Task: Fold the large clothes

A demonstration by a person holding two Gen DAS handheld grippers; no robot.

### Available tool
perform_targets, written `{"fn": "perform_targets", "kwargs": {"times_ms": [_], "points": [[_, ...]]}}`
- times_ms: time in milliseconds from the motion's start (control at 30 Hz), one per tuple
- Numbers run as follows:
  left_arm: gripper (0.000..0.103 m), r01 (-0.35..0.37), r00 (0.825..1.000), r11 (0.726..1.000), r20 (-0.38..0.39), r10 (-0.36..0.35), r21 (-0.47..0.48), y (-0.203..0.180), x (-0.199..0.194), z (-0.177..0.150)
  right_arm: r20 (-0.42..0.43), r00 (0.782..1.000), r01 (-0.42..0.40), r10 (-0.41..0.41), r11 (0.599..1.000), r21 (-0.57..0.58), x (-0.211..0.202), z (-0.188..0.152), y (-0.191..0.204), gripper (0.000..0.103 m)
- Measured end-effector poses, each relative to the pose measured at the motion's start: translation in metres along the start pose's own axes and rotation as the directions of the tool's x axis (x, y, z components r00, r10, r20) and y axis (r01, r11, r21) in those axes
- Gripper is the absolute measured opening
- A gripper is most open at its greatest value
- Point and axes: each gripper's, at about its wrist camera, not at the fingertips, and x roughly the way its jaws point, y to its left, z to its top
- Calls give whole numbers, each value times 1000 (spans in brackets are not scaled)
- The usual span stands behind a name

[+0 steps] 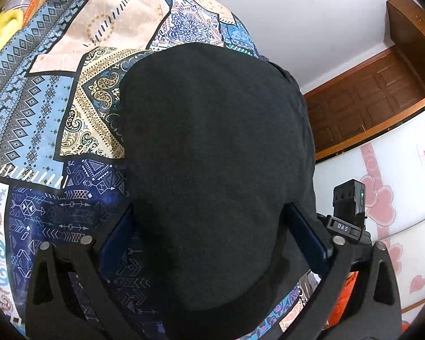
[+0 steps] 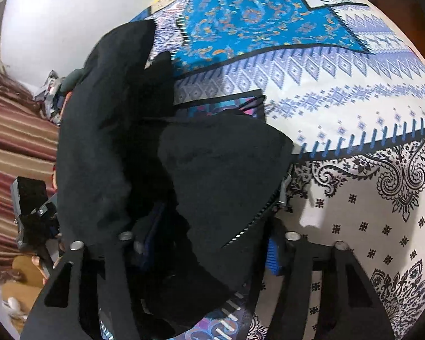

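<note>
A large black garment (image 1: pixel 212 155) lies on the patterned bedspread (image 1: pixel 42 107). In the left wrist view it fills the middle, and my left gripper (image 1: pixel 212 235) stands wide open with a blue finger (image 1: pixel 116 240) on each side of the cloth. In the right wrist view the same black garment (image 2: pixel 133 147), with a zipper edge (image 2: pixel 257 215), hangs bunched between the jaws of my right gripper (image 2: pixel 212 243). The blue fingers (image 2: pixel 273 255) stand apart with thick cloth between them. Whether they pinch it is hidden by the folds.
The bedspread (image 2: pixel 354 107) covers the bed in blue, white and paisley patches. A brown wooden door (image 1: pixel 368 104) and a white wardrobe with pink hearts (image 1: pixel 396 198) stand to the right. A yellow cloth (image 1: pixel 2 28) lies at the far left. A striped blanket (image 2: pixel 11 147) lies left.
</note>
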Motion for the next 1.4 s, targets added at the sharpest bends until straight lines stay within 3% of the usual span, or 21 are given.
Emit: {"fn": "perform_targets", "kwargs": {"times_ms": [67,200,467,767,933,1100,1300,1400], "points": [[93,-7,1000,1000,20,7,5,-5,-7,-2,-8,999,-35,35,999,3,-2,0,3,25],[79,5,999,1000,48,-6,25,-17,-25,0,36,999,15,-13,998,-53,-15,2,23,15],[72,3,993,994,118,-17,113,-49,-75,5,112,993,45,-26,984,-174,-48,2,79,13],[67,-12,963,989,267,-28,147,-47,-164,27,174,984,24,28,956,-291,-45,19,164,13],[67,-51,941,990,337,5,128,-13,-220,38,162,985,1,62,932,-364,-11,25,218,13],[67,-101,930,992,363,66,77,36,-249,46,116,990,-21,74,915,-403,42,32,251,13],[66,-154,932,987,326,159,-40,118,-251,49,0,1000,-26,29,915,-402,129,31,261,13],[66,-191,943,973,251,219,-130,167,-234,38,-85,996,-5,-30,924,-383,180,20,251,13]]}}
